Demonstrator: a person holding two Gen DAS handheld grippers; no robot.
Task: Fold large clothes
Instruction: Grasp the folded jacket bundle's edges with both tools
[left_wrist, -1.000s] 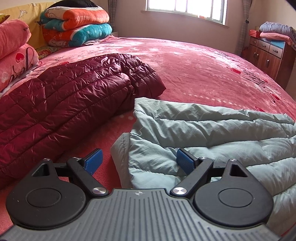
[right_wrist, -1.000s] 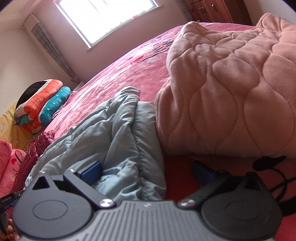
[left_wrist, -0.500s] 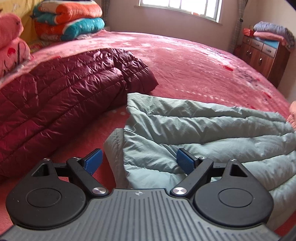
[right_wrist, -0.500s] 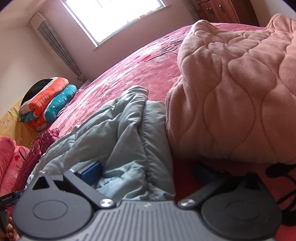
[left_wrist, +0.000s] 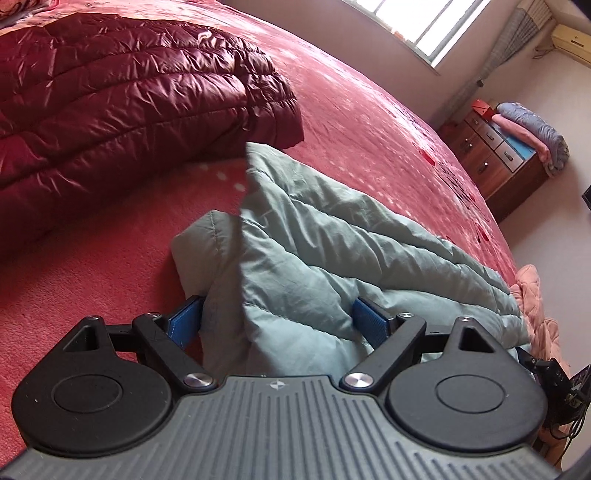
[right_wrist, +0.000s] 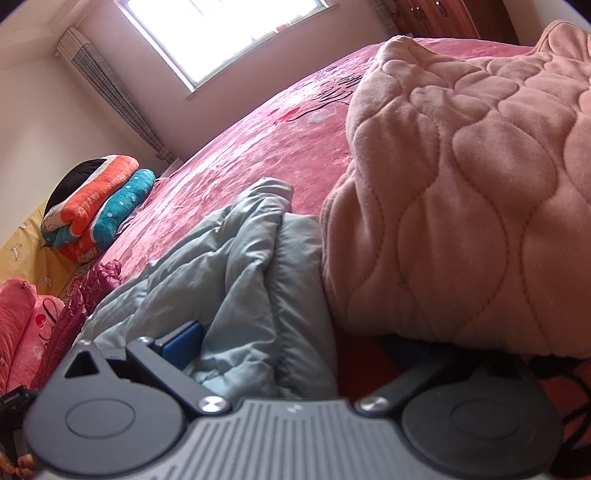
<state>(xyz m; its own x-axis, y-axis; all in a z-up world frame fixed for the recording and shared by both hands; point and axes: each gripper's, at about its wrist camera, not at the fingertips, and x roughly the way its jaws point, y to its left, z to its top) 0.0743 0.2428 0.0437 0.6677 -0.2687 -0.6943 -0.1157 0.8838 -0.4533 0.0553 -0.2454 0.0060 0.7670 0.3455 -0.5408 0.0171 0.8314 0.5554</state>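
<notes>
On the bed, seen from our left wrist, the left tongs have pushed forward in the last second until their spread blue pads flank a bunched corner of the pale green padded coat; the fabric now sits between the jaws, which stand wide and have not closed, so we judge a grasp for the next fold to be imminent. This view alone shows the maroon quilted coat lying beside the green one and the wooden dresser across the room. From our right wrist, the right tongs have crept a little nearer the opposite end of the same green coat, one blue pad resting against it. The other pad lies in shadow under the pink quilted blanket, so the spread looks wide, though we cannot be certain. Only here do we see the stacked orange and teal blankets.
</notes>
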